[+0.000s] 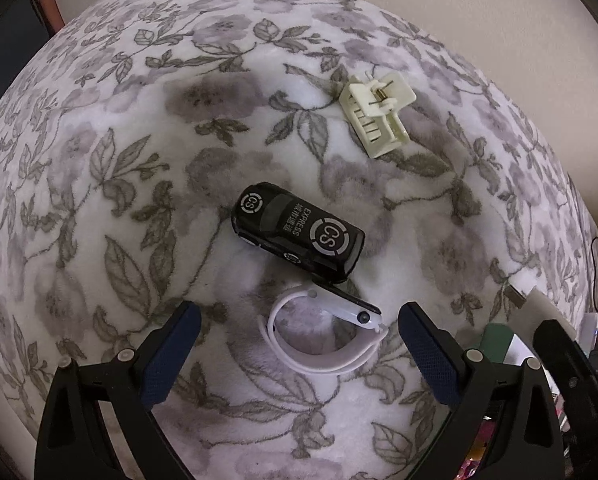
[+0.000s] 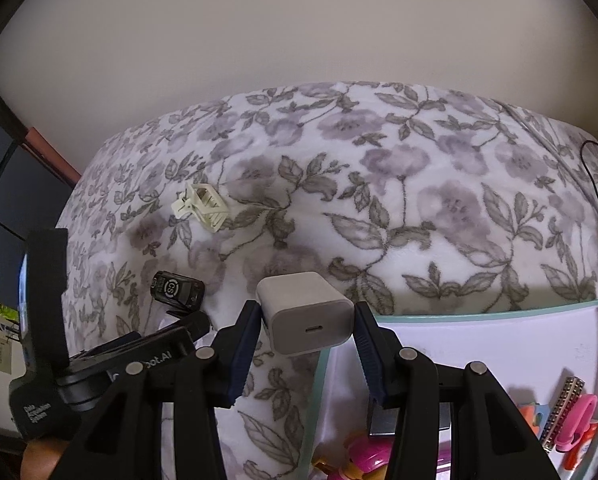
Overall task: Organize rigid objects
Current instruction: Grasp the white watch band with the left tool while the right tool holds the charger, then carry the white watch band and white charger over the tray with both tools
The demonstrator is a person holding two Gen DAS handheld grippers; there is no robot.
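Note:
My left gripper is open just above the floral blanket, its jaws to either side of a white smart band. A black toy car marked "CS EXPRESS" lies just beyond the band. A cream hair claw clip lies farther back on the right. My right gripper is shut on a white USB charger cube and holds it over the near-left corner of a clear bin. The car and clip show at the left of the right wrist view.
The clear bin with a teal rim holds several small items, among them a pink clip, a metal harmonica and a pink toy. A black cable lies on the blanket's far right. The wall stands behind.

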